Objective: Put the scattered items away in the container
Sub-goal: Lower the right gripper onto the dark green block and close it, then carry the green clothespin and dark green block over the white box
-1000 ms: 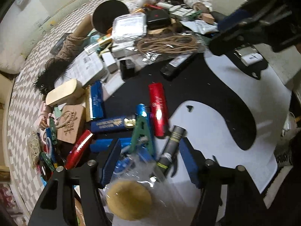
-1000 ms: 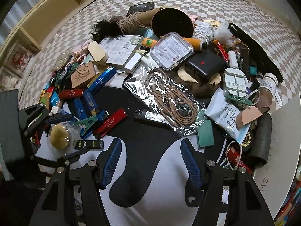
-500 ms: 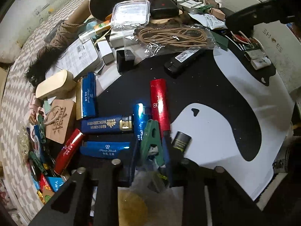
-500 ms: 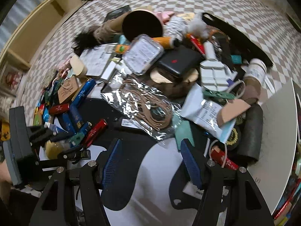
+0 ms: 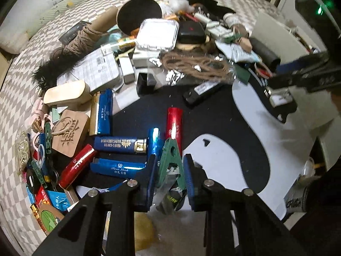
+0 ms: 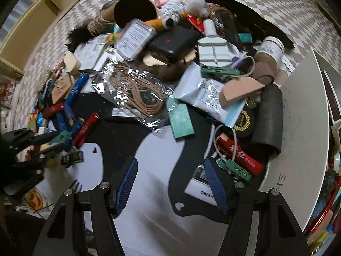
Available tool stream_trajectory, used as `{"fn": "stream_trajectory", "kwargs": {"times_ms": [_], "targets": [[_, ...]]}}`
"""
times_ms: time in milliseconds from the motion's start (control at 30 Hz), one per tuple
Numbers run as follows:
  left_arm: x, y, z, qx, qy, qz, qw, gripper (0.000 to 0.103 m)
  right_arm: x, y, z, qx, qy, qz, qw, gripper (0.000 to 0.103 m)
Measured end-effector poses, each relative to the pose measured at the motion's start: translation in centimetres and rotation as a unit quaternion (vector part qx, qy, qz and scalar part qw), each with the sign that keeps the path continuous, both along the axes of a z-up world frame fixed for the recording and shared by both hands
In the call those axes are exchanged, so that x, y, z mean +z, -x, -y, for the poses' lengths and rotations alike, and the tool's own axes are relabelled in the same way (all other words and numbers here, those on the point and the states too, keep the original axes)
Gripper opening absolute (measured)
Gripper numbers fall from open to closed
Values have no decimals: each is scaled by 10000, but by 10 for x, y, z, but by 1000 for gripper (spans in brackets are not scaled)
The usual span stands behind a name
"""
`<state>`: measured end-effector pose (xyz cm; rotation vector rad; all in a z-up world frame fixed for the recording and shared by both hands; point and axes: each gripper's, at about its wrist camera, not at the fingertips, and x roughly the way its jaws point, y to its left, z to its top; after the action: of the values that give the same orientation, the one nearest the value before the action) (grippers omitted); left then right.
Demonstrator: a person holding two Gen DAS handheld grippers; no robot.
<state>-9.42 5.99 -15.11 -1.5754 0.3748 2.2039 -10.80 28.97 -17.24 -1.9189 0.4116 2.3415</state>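
Observation:
My left gripper is shut on a green clip, its blue pads pressed on the clip's two sides. It shows small at the left of the right wrist view. A red tube and several blue tubes lie just beyond it. My right gripper is open and empty above the black and white mat. A second green clip and a red tube lie by its right finger. A white box lid lies at the right.
A heap of clutter fills the far side: a bagged brown cord, a clear plastic case, a black pouch, a white packet, a dark roll, a cardboard tube. A wooden tag lies at the left.
My left gripper has closed on the green clip and lifted it slightly. My right gripper has moved to the right, toward the white lid, and stays open.

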Motion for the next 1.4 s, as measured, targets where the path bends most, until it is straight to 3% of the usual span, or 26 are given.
{"fn": "stream_trajectory", "kwargs": {"times_ms": [233, 400, 567, 800, 933, 1167, 1400], "targets": [[17, 8, -1, 221, -358, 7, 9991, 25, -7, 16, 5, 350, -466, -144, 9982, 66], [15, 15, -1, 320, -417, 72, 9986, 25, -28, 28, 14, 702, -833, 108, 9940, 66], [13, 18, 2, 362, -457, 101, 9982, 25, -44, 36, 20, 1041, -1205, 255, 9869, 53], [16, 18, 4, 410, -497, 76, 9979, 25, -52, 45, 14, 986, -1155, 266, 9880, 46], [19, 18, 6, 455, -523, 54, 9976, 25, -52, 47, 19, 1061, -1147, 307, 9872, 30], [24, 14, 4, 483, -518, 20, 9975, 25, -47, 37, 24, 1019, -921, 427, 9896, 30], [28, 6, 0, 456, -506, -12, 9977, 25, -27, 14, 21, 912, -786, 148, 9926, 29]]}}
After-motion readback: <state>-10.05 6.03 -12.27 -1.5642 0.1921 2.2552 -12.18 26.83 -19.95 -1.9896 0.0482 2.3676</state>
